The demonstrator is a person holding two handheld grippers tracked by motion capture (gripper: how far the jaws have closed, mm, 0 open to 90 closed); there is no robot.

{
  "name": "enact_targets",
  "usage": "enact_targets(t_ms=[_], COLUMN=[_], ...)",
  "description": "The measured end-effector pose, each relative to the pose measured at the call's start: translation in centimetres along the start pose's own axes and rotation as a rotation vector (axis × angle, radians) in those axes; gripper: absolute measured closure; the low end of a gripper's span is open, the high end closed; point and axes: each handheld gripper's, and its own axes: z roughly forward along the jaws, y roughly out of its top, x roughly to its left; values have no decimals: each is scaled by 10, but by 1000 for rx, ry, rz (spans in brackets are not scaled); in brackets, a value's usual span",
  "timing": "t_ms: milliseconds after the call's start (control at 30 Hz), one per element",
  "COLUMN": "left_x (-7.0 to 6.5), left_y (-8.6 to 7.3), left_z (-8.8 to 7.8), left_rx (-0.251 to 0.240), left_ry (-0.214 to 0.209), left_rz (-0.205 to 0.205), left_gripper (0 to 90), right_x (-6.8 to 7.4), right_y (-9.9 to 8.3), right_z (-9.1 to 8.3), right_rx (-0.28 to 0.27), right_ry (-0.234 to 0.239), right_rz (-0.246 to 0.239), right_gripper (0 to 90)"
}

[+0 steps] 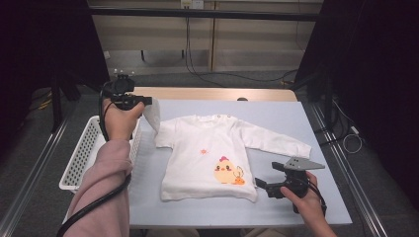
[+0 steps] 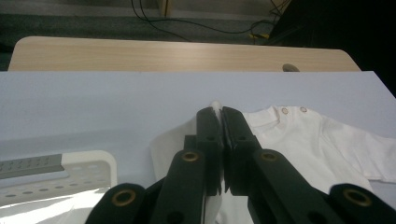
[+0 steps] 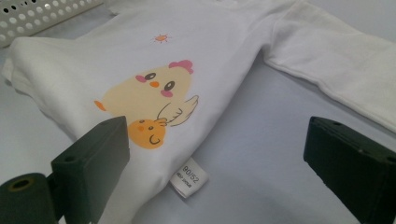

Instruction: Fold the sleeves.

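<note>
Inspection finds a white long-sleeved baby shirt [image 1: 207, 158] lying flat, front up, on the grey-blue table [image 1: 276, 113], with a chick print [image 3: 149, 100] low on its front and a size label [image 3: 190, 177] at the hem. Left gripper [image 2: 219, 116] has its jaws clamped on the cuff of one sleeve [image 2: 173, 144] and holds that cuff lifted off the table at the far left corner of the shirt. Right gripper [image 1: 260, 184] rests low beside the shirt's near right corner, jaws wide apart and holding nothing (the hem lies just ahead of them). White perforated basket [image 1: 81, 153] stands at the table's left edge.
</note>
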Motion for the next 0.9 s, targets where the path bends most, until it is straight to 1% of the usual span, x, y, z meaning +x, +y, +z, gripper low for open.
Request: enact_targets(t_ms=[33,67,133,267,300,400,433,467,600,700,767,900], left_x=[-1,-2,-4,-7,-8,-10,-11,-12,-14,-17,-18,-22], left_y=[0,1,1,2,2,2,2,3,3,4,5,5], left_z=[0,1,2,4,5,5,6,7,8,8,8,9], left_rx=[2,4,8,6,4,14,11,16,7,8,4,6], left_ry=[0,-9,-2,-8,-15,-13,-21,-22,-35,-39,-38,-47], left_rz=[3,1,9,14,17,26,21,25,22,25,34,29], left_gripper=[872,872,872,872,872,872,872,872,872,872,872,872], right_x=[0,0,0,0,0,0,0,0,0,0,0,0], right_y=[0,0,0,0,0,0,0,0,0,0,0,0], right_z=[0,0,0,0,0,0,0,0,0,0,0,0], right_rx=[0,0,0,0,-2,-1,0,1,-1,0,-1,-3], right_ry=[0,0,3,3,2,3,4,2,3,2,1,1], right_rz=[1,0,2,0,0,0,1,1,1,3,2,0], right_gripper=[64,64,63,63,63,61,61,60,55,52,52,47])
